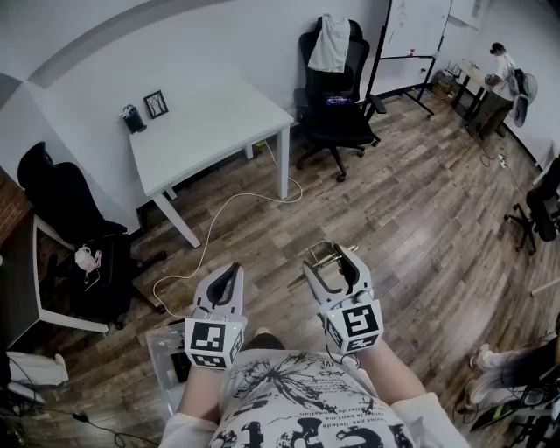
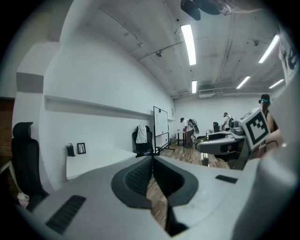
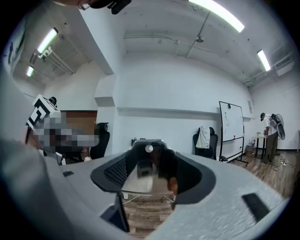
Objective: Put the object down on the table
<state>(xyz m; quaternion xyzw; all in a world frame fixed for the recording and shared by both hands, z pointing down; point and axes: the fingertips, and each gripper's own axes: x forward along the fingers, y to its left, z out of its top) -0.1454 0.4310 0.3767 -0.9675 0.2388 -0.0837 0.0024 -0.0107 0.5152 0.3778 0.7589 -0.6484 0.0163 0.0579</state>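
Currently the right tool (image 1: 334,260) is clenched on the object (image 1: 325,255), a small piece with dark and silvery metal parts whose exact kind cannot be made out. The right gripper view shows it lodged between the widely spread jaws, out near their tips, with a pale round spot on its dark upper part. The object hangs in the air over the wooden floor (image 1: 420,219), touching only the tool.

Just to the left of it, the left tool (image 1: 231,271) is held at about the same height. Its own view shows the jaws pressed together at the tips with nothing between them, only floorboards visible through the gap lower down.

The white counter (image 1: 210,131) stands well ahead of both tools and off to the left of the right tool, well apart from the object. At its far left corner sit a small picture frame (image 1: 156,103) and a dark item (image 1: 133,118) beside it. A pale cable (image 1: 219,219) runs across the floor between the counter and the left tool.

Farther ahead of the right tool is a black office chair (image 1: 337,96) with a light garment (image 1: 331,44) draped over its back, and beyond it to the right a whiteboard (image 1: 411,26) on a stand. A person (image 1: 501,66) stands at a desk far off to the right.
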